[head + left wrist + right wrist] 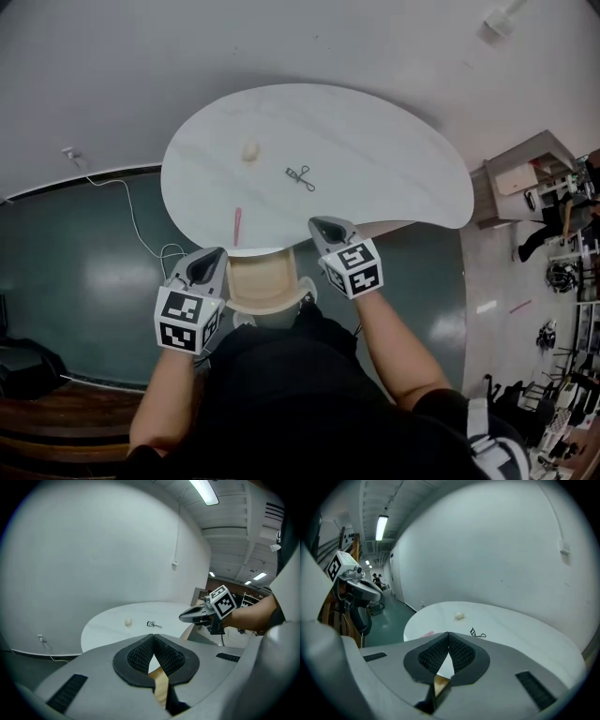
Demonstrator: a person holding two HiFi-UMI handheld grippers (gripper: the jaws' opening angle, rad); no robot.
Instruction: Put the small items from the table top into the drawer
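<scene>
On the white table (394, 159) lie a small cream lump (249, 150), a black wire clip (301, 176) and a pink stick (237, 226) near the front edge. An open wooden drawer (265, 286) juts out under that edge, empty as far as it shows. My left gripper (202, 267) hovers at the drawer's left corner, jaws shut and holding nothing. The right gripper (323, 228) is over the table's front edge to the right of the drawer, also shut and empty. In the right gripper view the clip (476, 633) lies just beyond the fingertips.
A white cable (131, 216) runs across the dark green floor at the left. At the right stands a wooden cabinet (520, 173), with clutter and a person beyond it. A white wall is behind the table.
</scene>
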